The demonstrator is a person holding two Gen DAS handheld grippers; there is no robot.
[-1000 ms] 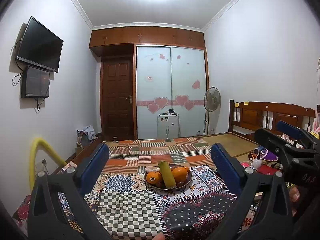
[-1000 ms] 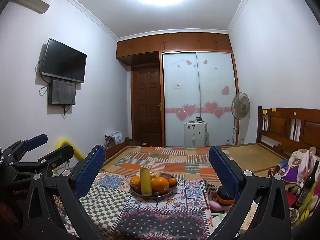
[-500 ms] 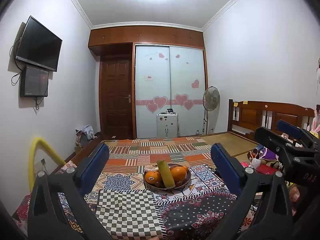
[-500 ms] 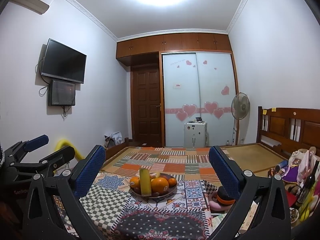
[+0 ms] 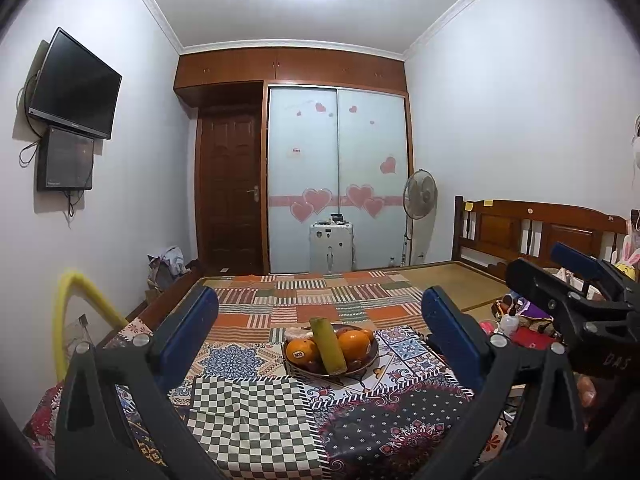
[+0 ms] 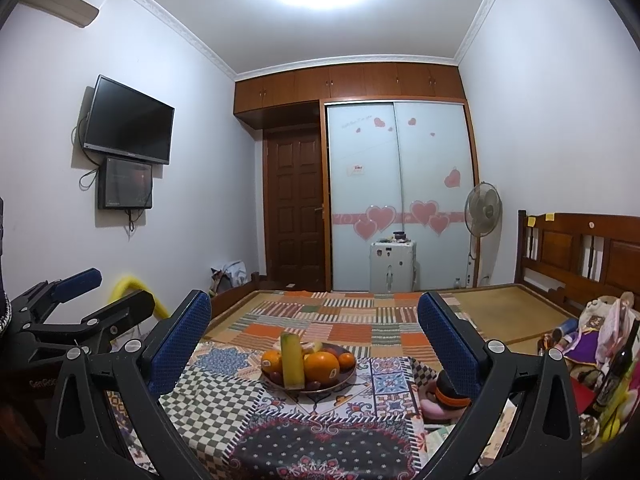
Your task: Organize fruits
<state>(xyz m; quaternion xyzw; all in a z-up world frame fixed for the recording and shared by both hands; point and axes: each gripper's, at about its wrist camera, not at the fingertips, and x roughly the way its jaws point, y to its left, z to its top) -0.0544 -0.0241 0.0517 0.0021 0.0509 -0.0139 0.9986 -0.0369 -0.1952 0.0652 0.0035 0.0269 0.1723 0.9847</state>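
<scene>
A dark fruit bowl (image 5: 370, 360) stands on the patchwork cloth of a table (image 5: 248, 412). It holds oranges (image 5: 354, 344) and a tall yellow-green fruit (image 5: 329, 346) standing on end. The bowl also shows in the right wrist view (image 6: 344, 378), with oranges (image 6: 321, 367) and the yellow-green fruit (image 6: 292, 362). My left gripper (image 5: 320, 316) is open and empty, held back from the bowl and above the table's near part. My right gripper (image 6: 314, 320) is open and empty, likewise back from the bowl. Each gripper shows at the edge of the other's view.
A bed with a striped quilt (image 5: 320, 300) and wooden headboard (image 5: 540, 232) lies behind the table. Toys and bottles (image 6: 592, 332) crowd the right side. An orange-and-black object (image 6: 446, 396) lies at the table's right edge. A yellow tube (image 5: 68, 320) arches at the left.
Both views have shifted only slightly. The bowl and fruits have not moved and both grippers stay open.
</scene>
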